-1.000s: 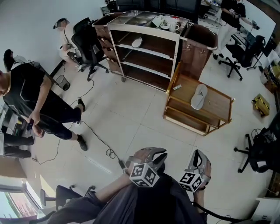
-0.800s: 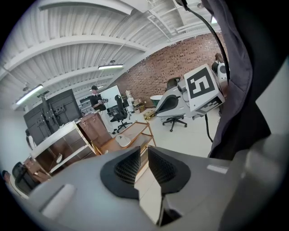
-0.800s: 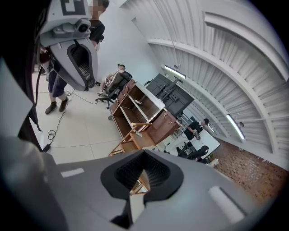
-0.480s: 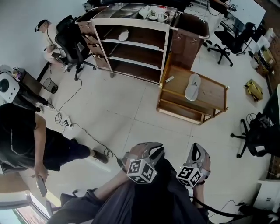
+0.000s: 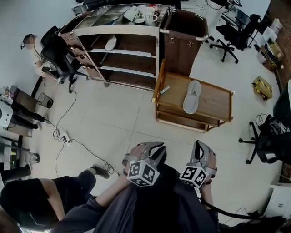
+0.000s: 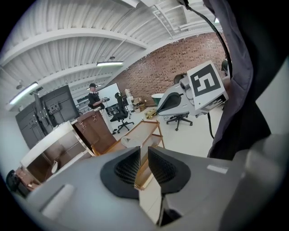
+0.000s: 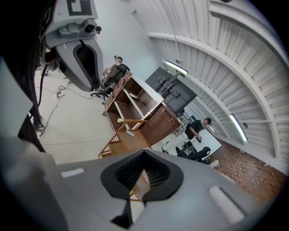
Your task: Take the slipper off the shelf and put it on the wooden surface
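We look along the right gripper (image 7: 144, 154) from behind its own jaws, which meet tip to tip with nothing between them. Straight ahead, partly hidden behind the jaws, stands a low wooden cart (image 7: 121, 137) with a small pale object (image 7: 129, 132) on its top. Just beyond the cart we see an open shelf unit (image 7: 135, 101) and, beside it, a dark brown cabinet (image 7: 161, 122). Up and to the left of the jaws hangs the left gripper (image 7: 90, 79), its marker cube (image 7: 74, 8) at the frame edge. Farther ahead, to the right, a person in black (image 7: 198, 127) stands near office chairs (image 7: 195, 151).
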Motion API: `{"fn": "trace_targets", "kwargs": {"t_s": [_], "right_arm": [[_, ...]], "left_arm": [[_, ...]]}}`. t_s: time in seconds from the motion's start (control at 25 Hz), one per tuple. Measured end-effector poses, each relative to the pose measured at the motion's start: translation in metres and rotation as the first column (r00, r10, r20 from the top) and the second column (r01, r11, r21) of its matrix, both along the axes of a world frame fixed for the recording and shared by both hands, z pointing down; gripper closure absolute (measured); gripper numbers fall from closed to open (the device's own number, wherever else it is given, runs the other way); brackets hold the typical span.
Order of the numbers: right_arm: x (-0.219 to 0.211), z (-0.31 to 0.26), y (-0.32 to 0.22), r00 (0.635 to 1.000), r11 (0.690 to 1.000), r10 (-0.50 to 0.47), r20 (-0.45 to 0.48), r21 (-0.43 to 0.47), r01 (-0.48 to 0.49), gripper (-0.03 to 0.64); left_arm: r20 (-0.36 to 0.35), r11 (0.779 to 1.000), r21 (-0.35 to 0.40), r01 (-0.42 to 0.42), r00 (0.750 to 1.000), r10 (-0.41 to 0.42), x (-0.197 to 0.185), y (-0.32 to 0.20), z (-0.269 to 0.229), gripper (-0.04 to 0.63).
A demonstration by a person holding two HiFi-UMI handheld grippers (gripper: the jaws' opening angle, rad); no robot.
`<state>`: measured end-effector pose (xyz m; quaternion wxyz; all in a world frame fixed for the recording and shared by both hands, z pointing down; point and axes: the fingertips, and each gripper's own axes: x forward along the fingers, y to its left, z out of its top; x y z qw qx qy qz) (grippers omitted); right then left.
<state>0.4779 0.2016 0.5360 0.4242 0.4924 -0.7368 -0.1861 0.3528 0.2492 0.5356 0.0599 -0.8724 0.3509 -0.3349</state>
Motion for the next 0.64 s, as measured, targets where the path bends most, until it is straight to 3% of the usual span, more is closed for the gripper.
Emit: {"fn": "trace_targets", "kwargs": {"t_s": [0.2, 0.64], "right_arm": [[0.009, -0.004, -0.052, 1.0, 1.0, -0.024, -0.007, 0.007, 0.024, 0.617], [0.021, 0.003, -0.103, 1.0, 1.0, -0.022, 0.009, -0.015, 0.022, 0.617]], "left_arm": [[0.004, 1.0, 0.021, 0.02, 1.0, -0.02, 0.009, -0.055, -0.011, 0.526], [0.025, 1.0, 0.006, 0.004, 1.0, -0.004, 0.021, -0.11, -0.008, 0.526]]}}
